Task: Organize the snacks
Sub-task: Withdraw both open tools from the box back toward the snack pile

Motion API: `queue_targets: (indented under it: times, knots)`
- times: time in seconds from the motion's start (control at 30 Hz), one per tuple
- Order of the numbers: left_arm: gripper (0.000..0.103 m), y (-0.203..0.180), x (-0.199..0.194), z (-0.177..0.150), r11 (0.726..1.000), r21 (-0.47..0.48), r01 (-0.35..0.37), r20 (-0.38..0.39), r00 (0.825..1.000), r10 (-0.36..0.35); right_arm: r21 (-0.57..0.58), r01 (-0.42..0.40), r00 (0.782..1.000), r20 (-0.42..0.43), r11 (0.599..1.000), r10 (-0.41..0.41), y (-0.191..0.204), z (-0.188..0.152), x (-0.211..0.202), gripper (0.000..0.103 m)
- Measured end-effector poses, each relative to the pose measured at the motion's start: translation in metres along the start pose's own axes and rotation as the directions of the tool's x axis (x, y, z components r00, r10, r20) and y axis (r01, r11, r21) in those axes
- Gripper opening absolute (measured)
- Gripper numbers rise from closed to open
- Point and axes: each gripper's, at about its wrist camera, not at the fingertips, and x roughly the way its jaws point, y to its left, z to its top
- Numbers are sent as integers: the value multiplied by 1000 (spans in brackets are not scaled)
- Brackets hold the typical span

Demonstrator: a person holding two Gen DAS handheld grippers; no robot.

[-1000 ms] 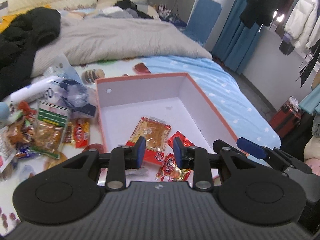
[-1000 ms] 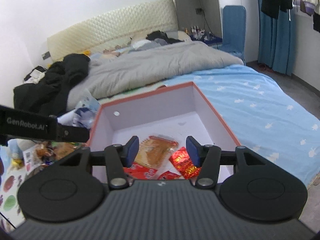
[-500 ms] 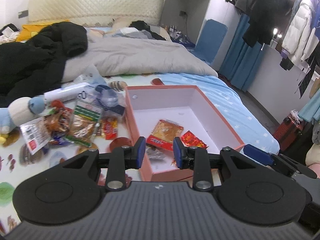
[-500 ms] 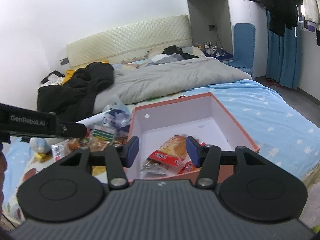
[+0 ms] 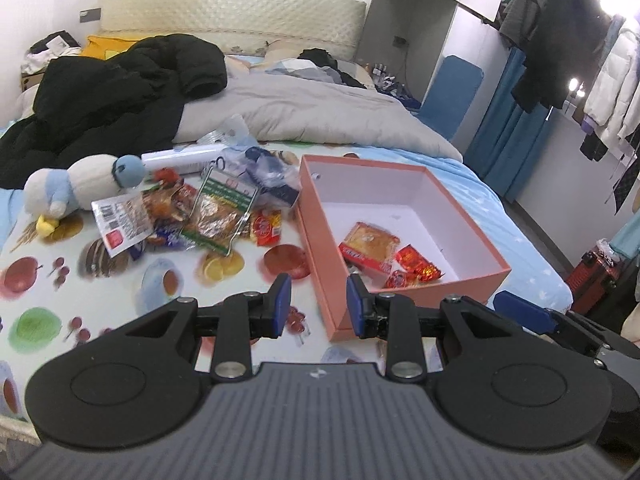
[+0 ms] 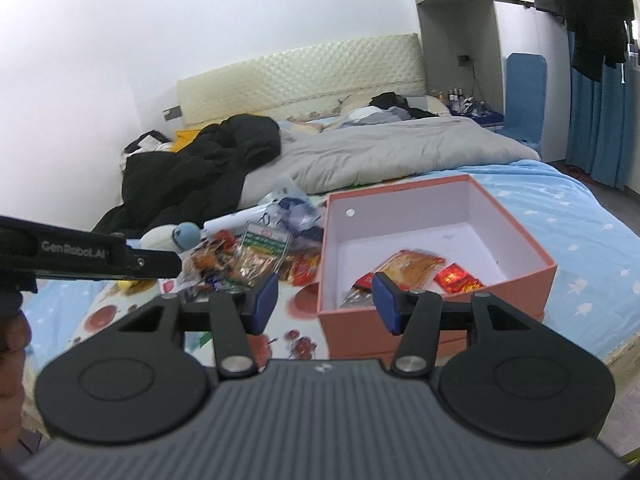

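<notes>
An open pink box [image 5: 416, 168] [image 6: 516, 216] with a white inside lies on the bed. In it are an orange cake packet [image 5: 370, 246] [image 6: 412, 266] and small red snack packs [image 5: 418, 266] [image 6: 456, 278]. A heap of loose snack packets [image 5: 216, 212] [image 6: 256, 258] lies on the fruit-print sheet left of the box. My left gripper [image 5: 316, 308] hangs open and empty over the box's near left corner. My right gripper [image 6: 324, 300] is open and empty too, in front of the box's near wall. The left gripper's body shows at the left edge of the right wrist view.
A plush penguin [image 5: 76, 188] and a white tube [image 5: 180, 158] lie beside the snack heap. A black coat [image 5: 108, 96] and grey duvet [image 5: 312, 116] cover the far bed. Blue chair [image 5: 452, 96], hanging clothes [image 5: 560, 36] and a red suitcase [image 5: 592, 284] stand right.
Both grippers have drawn back from above the box, so the box looks smaller and shifted right, and the snack heap and plush toy have come into view. Their jaws kept the same width.
</notes>
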Motion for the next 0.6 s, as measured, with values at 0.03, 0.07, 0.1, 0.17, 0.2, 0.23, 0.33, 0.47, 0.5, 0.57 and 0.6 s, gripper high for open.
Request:
queue_targets:
  times: [0.03,0.07,0.1,0.17,0.2,0.23,0.33,0.47,0.5,0.57,0.6]
  knots:
    - [35,1,0,-4,1000,2,-7,0,1000,7,2,-5,1000,-3,1000,5,2,-3,0,55]
    - [35,3,-1,-7,1000,1,-13,0,1000,13,6,-11,1000,-7,1000,11,4,-7,0,55]
    - [35,6,-3,-12,1000,-2,-18,0,1000,18,10,-16,1000,-12,1000,16,7,-10,1,55]
    - [35,13,-2,-17,1000,-12,-29,-12,1000,29,11,-29,999,-18,1000,29,11,-15,1,55]
    - [35,17,-2,-20,999,-18,-35,-16,999,35,4,-38,999,-23,999,38,14,-17,2,55]
    - [35,20,0,-22,999,-22,-43,-21,999,43,0,-45,999,-24,999,45,15,-19,1,55]
    - [35,31,2,-26,998,-46,-53,-25,998,52,-8,-64,997,-34,998,63,17,-22,4,55]
    - [35,46,6,-30,996,-62,-71,-27,997,69,-32,-76,996,-41,997,74,22,-25,9,55]
    - [35,50,8,-31,995,-69,-71,-33,997,68,-36,-79,996,-46,996,78,24,-26,11,55]
    - [35,59,9,-34,994,-89,-71,-41,997,68,-47,-85,995,-59,995,82,28,-29,15,55]
    - [35,63,9,-37,993,-93,-75,-41,997,72,-51,-90,994,-60,995,87,29,-31,16,55]
